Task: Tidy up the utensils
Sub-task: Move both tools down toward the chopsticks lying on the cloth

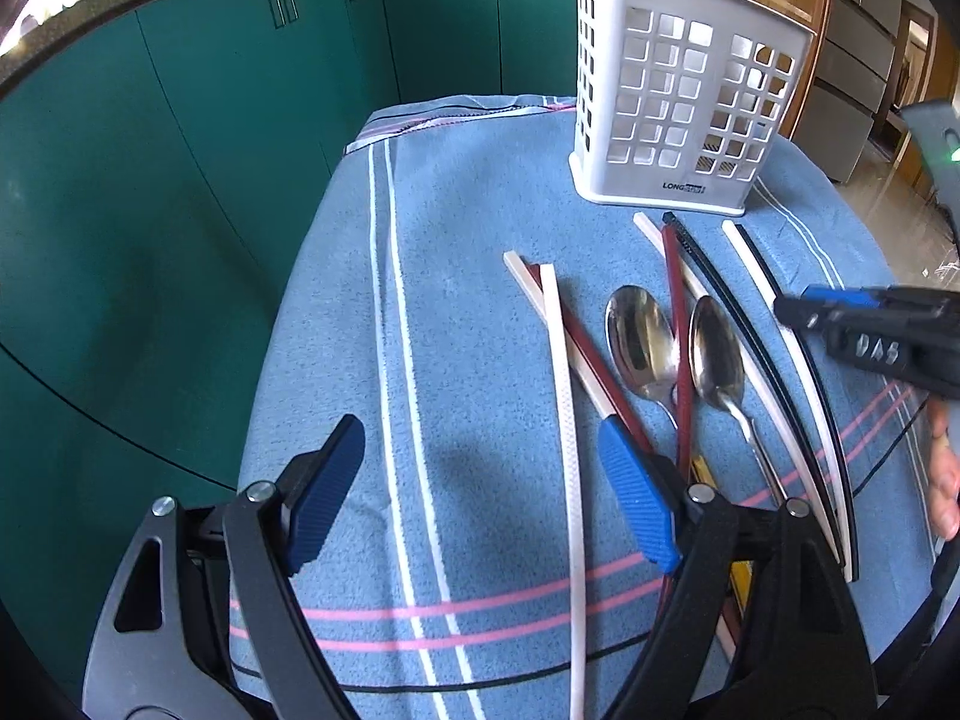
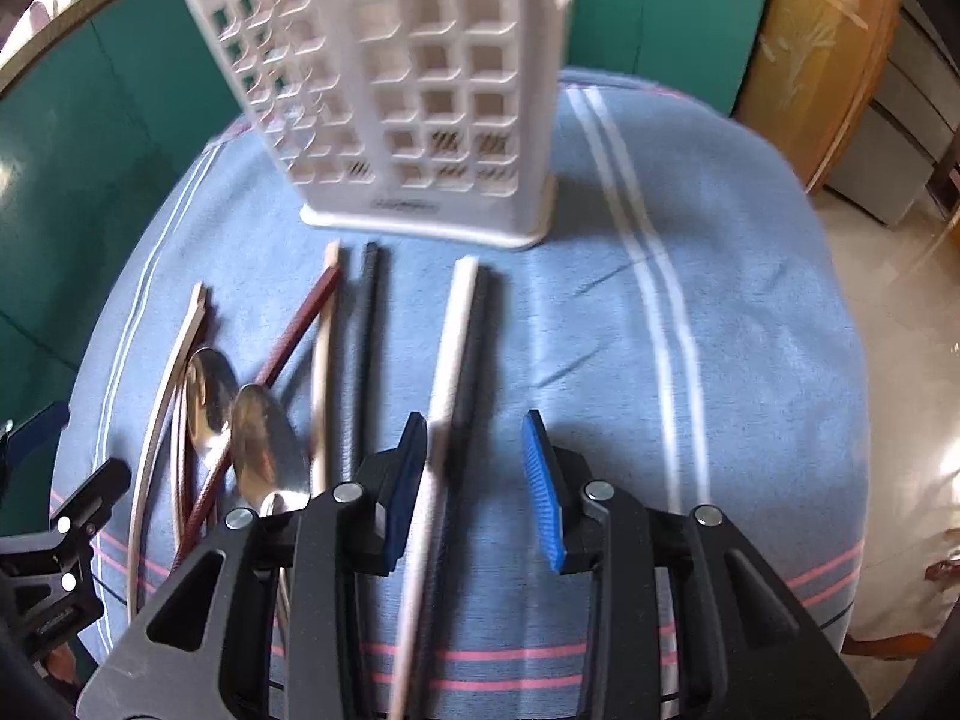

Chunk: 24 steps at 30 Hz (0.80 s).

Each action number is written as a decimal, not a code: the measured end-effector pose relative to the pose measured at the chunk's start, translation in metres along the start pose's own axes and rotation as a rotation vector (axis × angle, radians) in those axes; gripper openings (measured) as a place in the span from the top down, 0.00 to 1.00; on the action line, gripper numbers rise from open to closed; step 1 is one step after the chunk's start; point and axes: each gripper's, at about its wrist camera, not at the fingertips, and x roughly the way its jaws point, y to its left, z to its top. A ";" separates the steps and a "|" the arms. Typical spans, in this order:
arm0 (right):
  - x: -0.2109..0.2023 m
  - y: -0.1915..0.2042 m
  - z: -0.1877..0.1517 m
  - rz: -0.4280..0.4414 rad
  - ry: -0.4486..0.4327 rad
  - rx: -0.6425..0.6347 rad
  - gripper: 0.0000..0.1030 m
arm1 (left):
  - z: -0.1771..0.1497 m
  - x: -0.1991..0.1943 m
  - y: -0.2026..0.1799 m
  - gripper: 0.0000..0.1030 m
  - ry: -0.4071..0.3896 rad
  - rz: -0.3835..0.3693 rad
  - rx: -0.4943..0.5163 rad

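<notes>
Left wrist view: left gripper spread wide, holding nothing, white chopstick lying between fingers on blue towel. Two spoons just past right finger. Right gripper gaping too, white/black chopstick pair between fingers, white caddy straight ahead.

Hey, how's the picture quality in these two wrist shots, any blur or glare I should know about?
Left wrist view: sharp, with fisheye bending of the cabinets and bright reflections on the two spoons. Right wrist view: motion blur smears the white utensil holder and the chopsticks, with sun glare washing out the floor at right.
</notes>
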 end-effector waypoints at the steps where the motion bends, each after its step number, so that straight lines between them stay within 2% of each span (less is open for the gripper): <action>1: 0.003 0.006 0.001 -0.036 -0.011 -0.022 0.67 | 0.001 0.001 -0.001 0.23 0.000 0.001 0.001; 2: 0.005 0.007 0.003 -0.052 -0.016 -0.024 0.67 | 0.002 0.002 0.000 0.23 0.000 0.005 0.000; 4: 0.006 -0.001 0.006 -0.018 -0.012 0.021 0.68 | 0.001 0.001 0.001 0.22 0.000 0.005 -0.005; 6: 0.005 -0.009 0.005 -0.006 -0.011 0.048 0.77 | 0.001 0.002 0.003 0.20 0.002 0.007 -0.008; 7: 0.004 -0.012 0.005 -0.006 -0.012 0.053 0.85 | 0.000 0.002 0.004 0.20 0.004 0.009 -0.009; 11: -0.003 -0.026 -0.004 0.066 -0.004 0.056 0.88 | 0.002 0.007 0.004 0.20 0.011 0.008 -0.015; 16: -0.037 -0.041 -0.018 0.115 -0.061 0.111 0.87 | 0.002 0.000 0.001 0.19 -0.003 -0.001 -0.006; 18: -0.048 -0.048 -0.020 0.106 -0.085 0.132 0.62 | 0.002 -0.002 0.000 0.18 -0.010 0.000 -0.004; 19: -0.052 -0.049 -0.024 0.093 -0.097 0.139 0.45 | 0.002 -0.003 0.000 0.17 -0.012 0.000 -0.004; 24: -0.047 -0.060 -0.027 0.005 -0.086 0.146 0.47 | 0.002 -0.002 0.001 0.17 -0.011 0.005 -0.009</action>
